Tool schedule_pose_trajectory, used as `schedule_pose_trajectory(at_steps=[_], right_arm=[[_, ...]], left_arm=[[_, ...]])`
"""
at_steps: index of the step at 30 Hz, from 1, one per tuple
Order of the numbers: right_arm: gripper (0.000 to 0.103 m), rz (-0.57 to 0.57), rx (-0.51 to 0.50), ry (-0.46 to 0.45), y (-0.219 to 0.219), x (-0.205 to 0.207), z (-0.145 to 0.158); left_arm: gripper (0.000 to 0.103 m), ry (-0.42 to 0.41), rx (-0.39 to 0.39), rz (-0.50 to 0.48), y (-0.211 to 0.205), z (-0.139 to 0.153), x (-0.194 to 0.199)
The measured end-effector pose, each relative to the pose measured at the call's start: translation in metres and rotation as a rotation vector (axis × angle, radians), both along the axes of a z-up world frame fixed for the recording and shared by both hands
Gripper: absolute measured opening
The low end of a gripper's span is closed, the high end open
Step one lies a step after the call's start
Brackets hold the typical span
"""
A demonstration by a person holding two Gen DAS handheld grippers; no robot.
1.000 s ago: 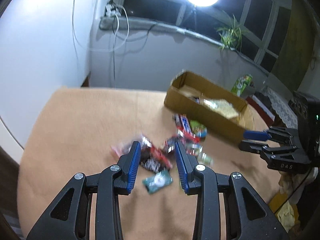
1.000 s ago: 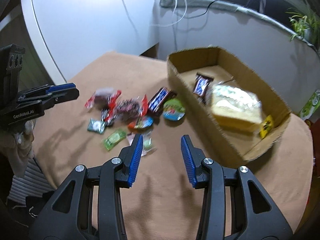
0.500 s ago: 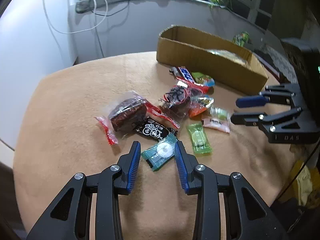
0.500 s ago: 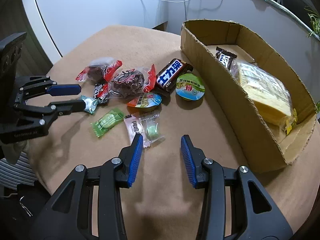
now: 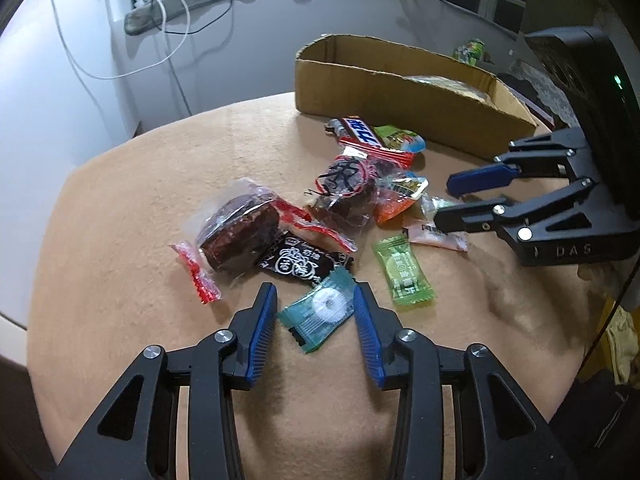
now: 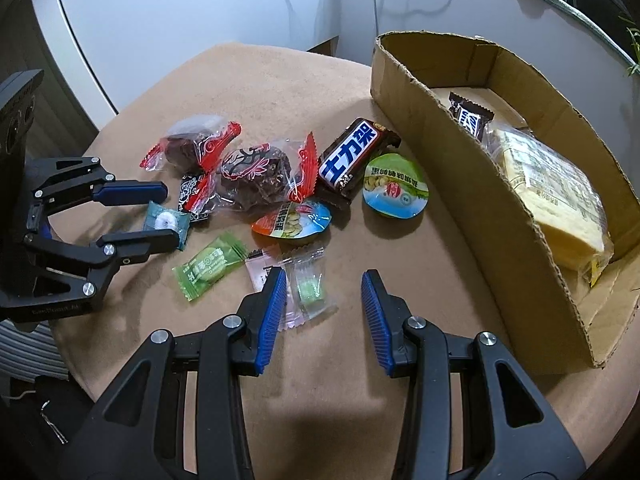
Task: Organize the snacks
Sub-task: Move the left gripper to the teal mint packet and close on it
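Loose snacks lie in a pile on the tan tablecloth beside an open cardboard box (image 5: 400, 88) (image 6: 460, 168). My left gripper (image 5: 314, 300) (image 6: 166, 214) is low over the cloth with a teal mint candy (image 5: 320, 312) (image 6: 164, 220) between its fingers. Its jaws are opening and the pads do not press the wrapper. My right gripper (image 6: 324, 280) (image 5: 446, 200) stands open over a clear-wrapped green candy (image 6: 310, 290), which lies near its left finger. A pink candy (image 6: 260, 268) sits partly under that finger.
The box holds a yellow cracker pack (image 6: 552, 184) and a small dark bar (image 6: 470, 116). On the cloth lie a chocolate bar (image 6: 352, 156), two jelly cups (image 6: 396, 186), two dark cakes in red-trimmed wrappers (image 6: 260, 172), a green candy (image 6: 210, 264) and a black packet (image 5: 300, 260).
Both grippers have come down toward the snack pile and tilted lower. The teal candy now sits between the left fingers, whose gap has widened a little. The right jaws kept their gap.
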State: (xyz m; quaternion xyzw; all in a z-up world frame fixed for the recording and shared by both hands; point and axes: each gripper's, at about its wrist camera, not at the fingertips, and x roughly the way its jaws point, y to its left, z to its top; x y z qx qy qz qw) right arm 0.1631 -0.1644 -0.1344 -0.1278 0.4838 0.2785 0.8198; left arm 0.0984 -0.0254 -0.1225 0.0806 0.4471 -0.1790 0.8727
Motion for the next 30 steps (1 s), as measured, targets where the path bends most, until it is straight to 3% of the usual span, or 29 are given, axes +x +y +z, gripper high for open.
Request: schedule_pose_trajectory(at_steps=[9, 18, 20, 24, 27, 30], right_arm=[[0.041, 0.0, -0.006, 0.003, 0.0, 0.001, -0.001], [0.041, 0.011, -0.012, 0.004, 0.003, 0.001, -0.002], [0.035, 0.018, -0.012, 0.007, 0.005, -0.001, -0.002], [0.028, 0.03, -0.021, 0.005, 0.008, -0.004, -0.001], [0.023, 0.034, -0.017, 0.012, 0.007, -0.006, -0.001], [0.023, 0.028, -0.014, 0.012, 0.006, -0.008, -0.002]], left_arm=[[0.039, 0.03, -0.037, -0.04, 0.003, -0.004, 0.007], [0.039, -0.007, 0.053, -0.098, -0.014, -0.005, -0.011], [0.038, -0.008, 0.059, -0.095, -0.015, -0.005, -0.01], [0.022, -0.026, 0.064, -0.11, -0.019, -0.005, -0.014], [0.022, -0.061, 0.103, -0.115, -0.024, -0.005, -0.02], [0.022, -0.054, 0.076, -0.098, -0.02, -0.005, -0.02]])
